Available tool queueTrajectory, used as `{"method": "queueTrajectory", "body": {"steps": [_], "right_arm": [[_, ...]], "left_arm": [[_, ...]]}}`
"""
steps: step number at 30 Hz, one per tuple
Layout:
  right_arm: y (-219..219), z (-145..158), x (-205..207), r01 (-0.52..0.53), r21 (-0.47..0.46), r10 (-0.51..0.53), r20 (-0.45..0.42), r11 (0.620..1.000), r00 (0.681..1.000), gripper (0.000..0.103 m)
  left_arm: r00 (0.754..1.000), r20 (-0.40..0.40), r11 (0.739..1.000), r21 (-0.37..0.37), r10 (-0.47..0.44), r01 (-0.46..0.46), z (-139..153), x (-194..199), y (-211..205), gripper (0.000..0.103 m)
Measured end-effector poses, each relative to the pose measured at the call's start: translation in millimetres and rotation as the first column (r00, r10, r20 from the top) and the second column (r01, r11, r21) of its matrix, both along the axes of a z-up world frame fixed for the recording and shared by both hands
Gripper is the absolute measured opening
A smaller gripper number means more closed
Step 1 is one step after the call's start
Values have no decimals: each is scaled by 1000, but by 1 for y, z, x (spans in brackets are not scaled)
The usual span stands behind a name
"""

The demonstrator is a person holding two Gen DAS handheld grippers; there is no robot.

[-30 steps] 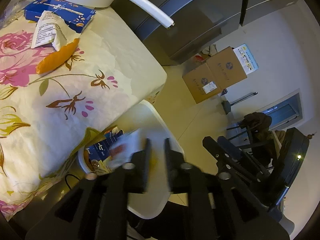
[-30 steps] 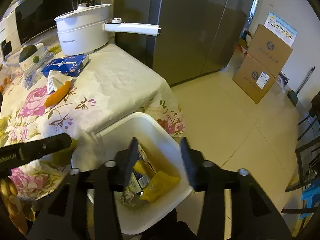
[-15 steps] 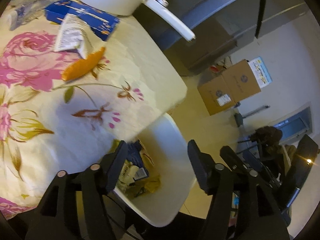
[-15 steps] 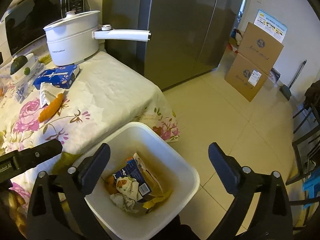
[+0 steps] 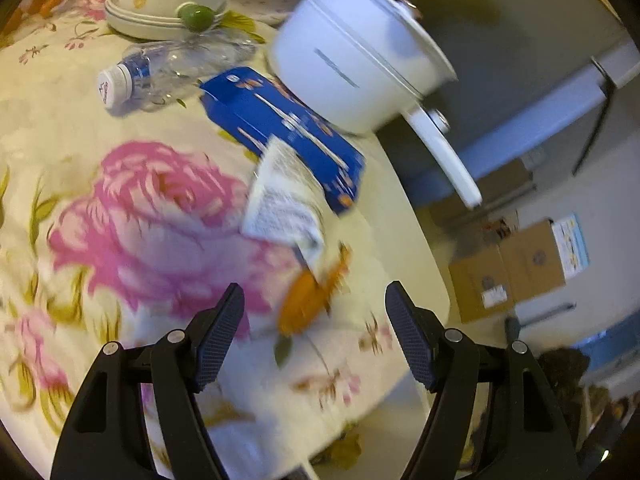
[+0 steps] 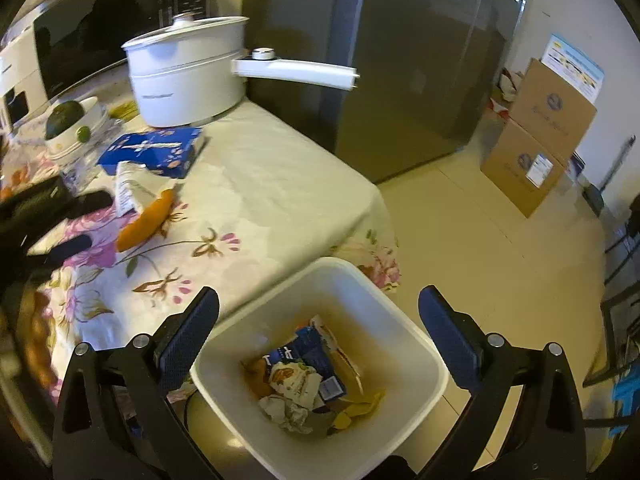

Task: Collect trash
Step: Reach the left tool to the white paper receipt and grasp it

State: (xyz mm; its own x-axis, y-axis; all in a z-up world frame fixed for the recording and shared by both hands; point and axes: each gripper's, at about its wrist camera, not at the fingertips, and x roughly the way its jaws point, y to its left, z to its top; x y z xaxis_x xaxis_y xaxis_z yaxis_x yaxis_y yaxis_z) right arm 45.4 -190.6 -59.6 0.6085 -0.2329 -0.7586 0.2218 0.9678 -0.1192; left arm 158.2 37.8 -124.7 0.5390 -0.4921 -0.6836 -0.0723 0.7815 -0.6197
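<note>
Right gripper (image 6: 318,326) hangs over the white bin (image 6: 434,364), jaws at their widest with nothing between them; it points down into the bin mouth, likely because that is the drop spot. The bin stands on the floor just beside the table corner, so trash can go straight off the cloth into it. Inside the bin: crumpled paper, a blue printed pack, yellow wrapper scraps; soft, light, crushed stuff (image 6: 304,380)

Left gripper (image 5: 314,330) is over the table, well apart from the bin, jaws opening, nothing between the pads; probably lining up for the next piece. Pads are dark blue with a fine ribbed grip texture

Trash left on the floral tablecloth (image 5: 132,196), placed from the white pot (image 5: 360,60):
- blue flat carton (image 5: 280,128), rigid card, touching or just beside the pot base
- white printed packet (image 5: 280,200), thin, creased, lying partly over the carton's near end
- orange wrapper (image 5: 308,300), long, glossy-looking, blurred; its end is under the packet, and it is the piece nearest the left jaws
- clear plastic bottle (image 5: 168,68), crushed, on its side, white cap, left of the pot near a cream dish (image 5: 160,16) holding a dark green fruit

Cloth is thin, wrinkled, draped over the table edge; could drag with a low pinch

Pot is smooth hard white, with a long handle sticking out past the table edge
</note>
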Motion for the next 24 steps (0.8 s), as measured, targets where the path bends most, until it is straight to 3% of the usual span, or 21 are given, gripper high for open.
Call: {"method": "queueTrajectory", "body": {"steps": [4,15,17,21,24], "right_arm": [[7,-2,5,-18,-4,18,-13,1000,1000,96],[8,0,9,-35,11,35,-14,999,999,96],[9,0,9,-39,9,39,-17,999,999,96],[10,1,9,-44,14,44,-16,999,999,96],[11,0,10,-46,13,46,-21,999,999,96]], "left_arm": [[999,-31,999,-35,26,-27,-10,28,7,72],[998,-45,999,20,43,-42,-21,64,-23,69],[998,-46,998,50,33,-31,-22,67,-29,55],[999,-41,995,102,6,-2,-23,69,-37,42],[1000,-16,994,109,-19,21,-20,67,-40,23]]}}
